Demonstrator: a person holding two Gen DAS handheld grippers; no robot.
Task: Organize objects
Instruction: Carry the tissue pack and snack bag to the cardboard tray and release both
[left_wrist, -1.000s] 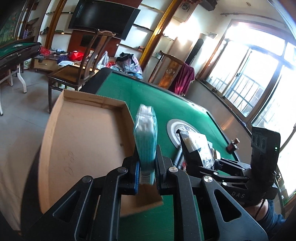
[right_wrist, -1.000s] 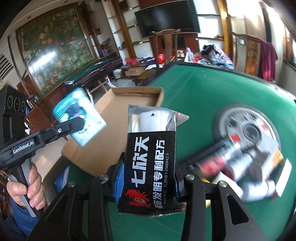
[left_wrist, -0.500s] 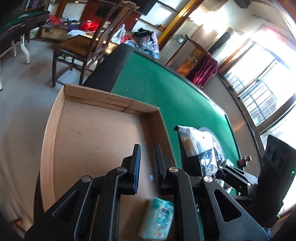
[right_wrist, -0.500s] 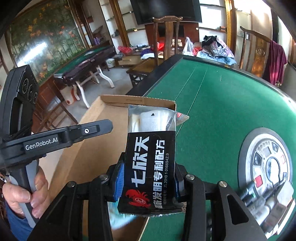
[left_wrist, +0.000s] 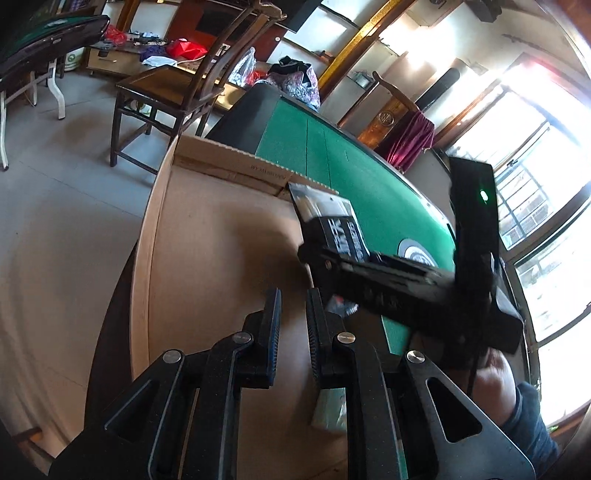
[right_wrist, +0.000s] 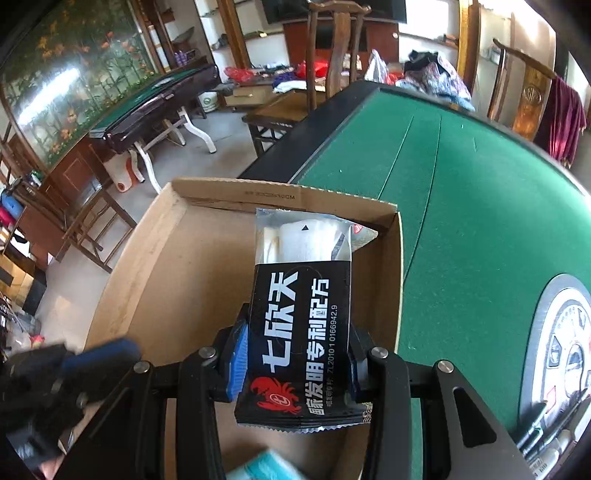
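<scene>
Left wrist view: left tool (left_wrist: 293, 325), pads together and empty, above the cardboard box (left_wrist: 207, 258) on the green worktop (left_wrist: 369, 192); a teal packet (left_wrist: 328, 411) lies in the box beneath it. Right wrist view: right tool (right_wrist: 297, 363) clamped on a black sachet (right_wrist: 301, 332), over the box's near right corner.

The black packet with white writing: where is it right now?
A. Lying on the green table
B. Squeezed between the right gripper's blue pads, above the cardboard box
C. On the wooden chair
B: the black packet with white writing sits clamped in the right gripper, with the open brown cardboard box below and behind it.
</scene>
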